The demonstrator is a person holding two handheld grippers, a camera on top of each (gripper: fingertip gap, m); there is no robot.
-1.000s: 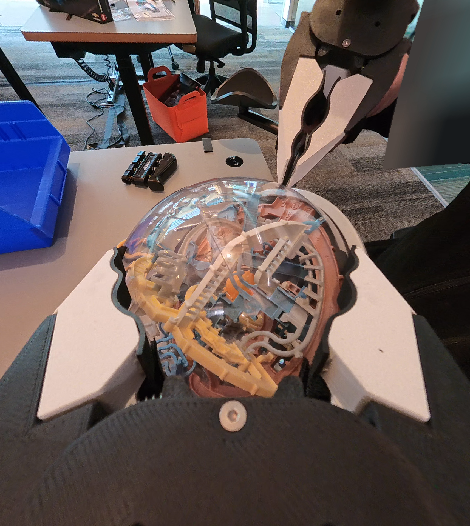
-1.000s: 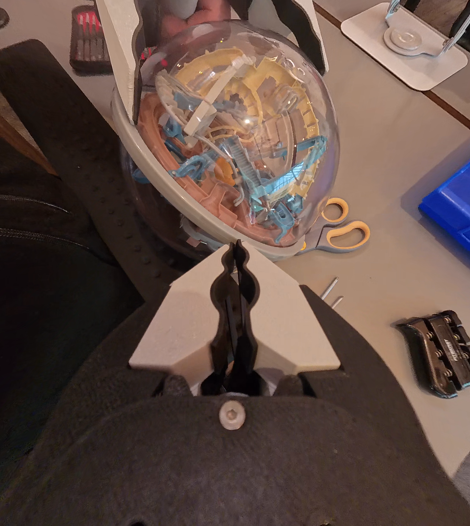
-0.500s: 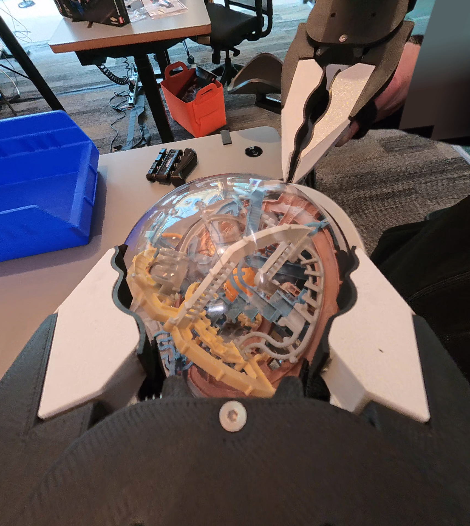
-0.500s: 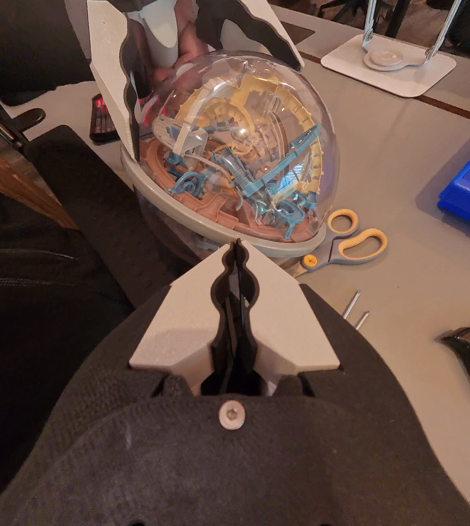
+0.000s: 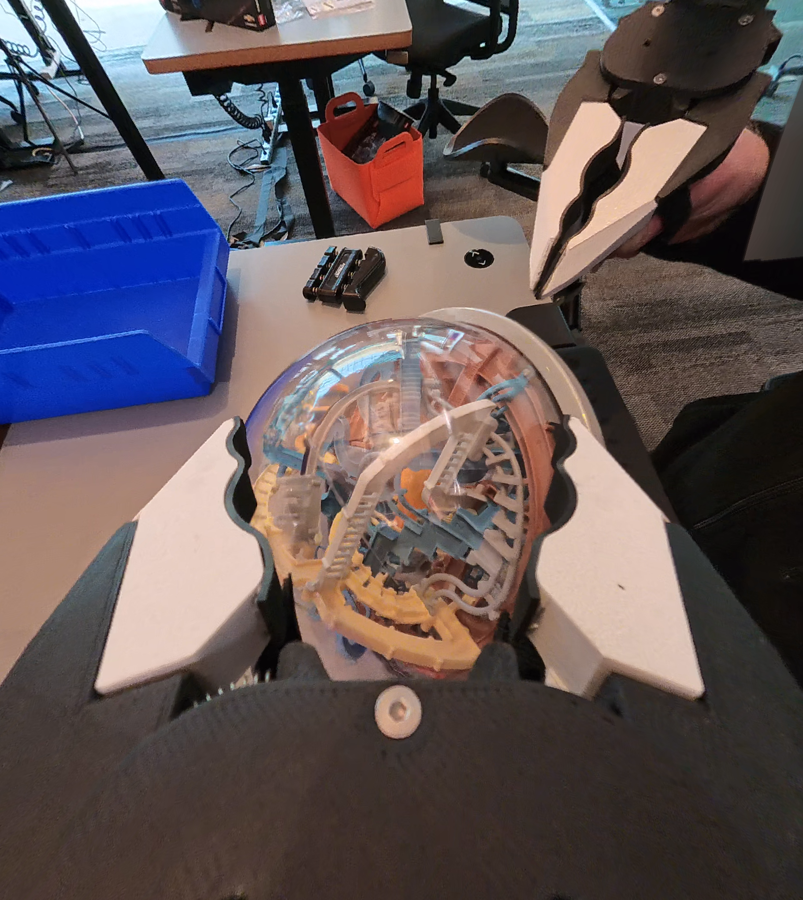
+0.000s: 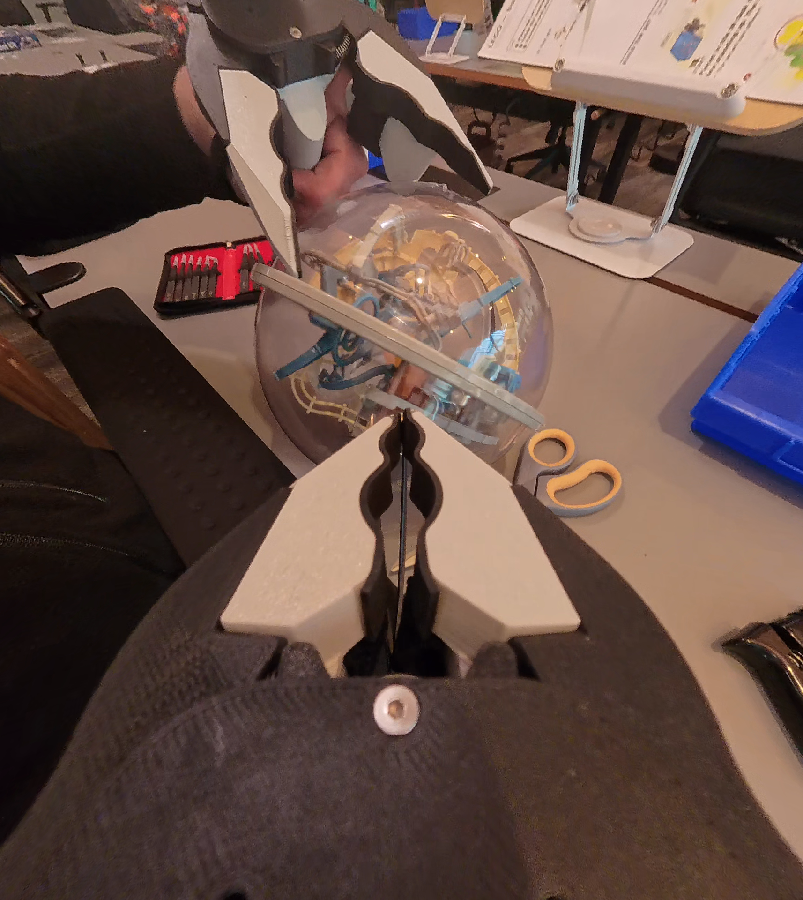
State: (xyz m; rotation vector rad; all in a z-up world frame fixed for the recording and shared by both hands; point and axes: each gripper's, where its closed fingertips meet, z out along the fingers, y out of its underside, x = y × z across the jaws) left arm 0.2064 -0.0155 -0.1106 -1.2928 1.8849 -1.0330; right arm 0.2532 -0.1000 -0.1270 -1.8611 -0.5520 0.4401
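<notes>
Spreading under both grippers, a pale grey surface [image 5: 73,487] is seen, with a blue bin [image 5: 83,302] set at its far left in the left wrist view and a black hand-grip exerciser [image 5: 343,277] lying beyond the ball. In the right wrist view, yellow-handled scissors [image 6: 572,475] are seen just beside the ball, a red-lined tool case [image 6: 214,277] lies behind it, and a white stand base [image 6: 604,234] sits near the far edge. The room beyond is carpeted (an office, by the look of it); an orange tote [image 5: 373,158] is placed on the floor beside another desk [image 5: 278,34] and a black office chair [image 5: 443,53].

A clear maze ball [image 5: 404,492], filled with yellow, blue and brown tracks and girdled by a grey rim, is gripped by the left gripper [image 5: 402,492], whose fingers [image 5: 185,560] are spread wide and pressed to its two sides. The ball is held over the near edge of the surface; whether it touches the surface cannot be told. The right gripper [image 6: 402,414] is closed, with nothing between its fingers.

Compared with a second ago, the right gripper is drawn back: its tip, then touching the ball's rim, is now seen apart from it in the left wrist view. The ball is also tilted differently, its rim now shown nearly edge-on in the right wrist view.
</notes>
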